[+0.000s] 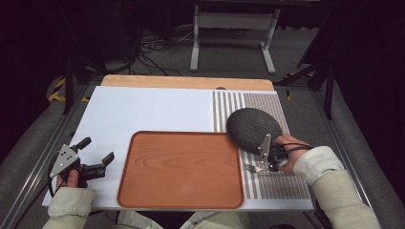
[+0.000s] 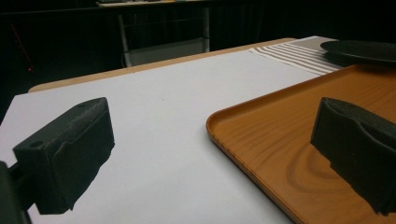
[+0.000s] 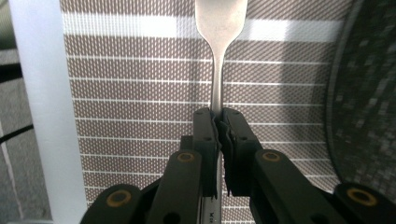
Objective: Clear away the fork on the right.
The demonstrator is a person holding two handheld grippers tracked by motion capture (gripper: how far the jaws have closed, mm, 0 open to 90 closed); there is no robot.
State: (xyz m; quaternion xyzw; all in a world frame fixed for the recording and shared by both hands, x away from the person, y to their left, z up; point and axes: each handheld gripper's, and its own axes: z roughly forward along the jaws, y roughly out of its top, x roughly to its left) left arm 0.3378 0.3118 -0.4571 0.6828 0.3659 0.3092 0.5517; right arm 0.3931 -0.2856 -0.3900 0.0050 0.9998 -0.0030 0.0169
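A silver fork (image 3: 216, 56) is pinched by its handle between the jaws of my right gripper (image 3: 218, 122), above the striped placemat (image 3: 140, 116). In the high view the fork (image 1: 252, 168) points left from the right gripper (image 1: 273, 162), just right of the wooden tray (image 1: 181, 169). A dark round plate (image 1: 250, 128) lies on the placemat (image 1: 282, 183) right behind that gripper. My left gripper (image 1: 98, 155) rests open at the table's left, its pads (image 2: 70, 154) wide apart, beside the tray's left rim (image 2: 243, 154).
A white mat (image 1: 143, 112) covers the wooden table (image 1: 186, 82). Metal rails run along both sides of the table. A white stand and cables sit on the floor beyond the far edge.
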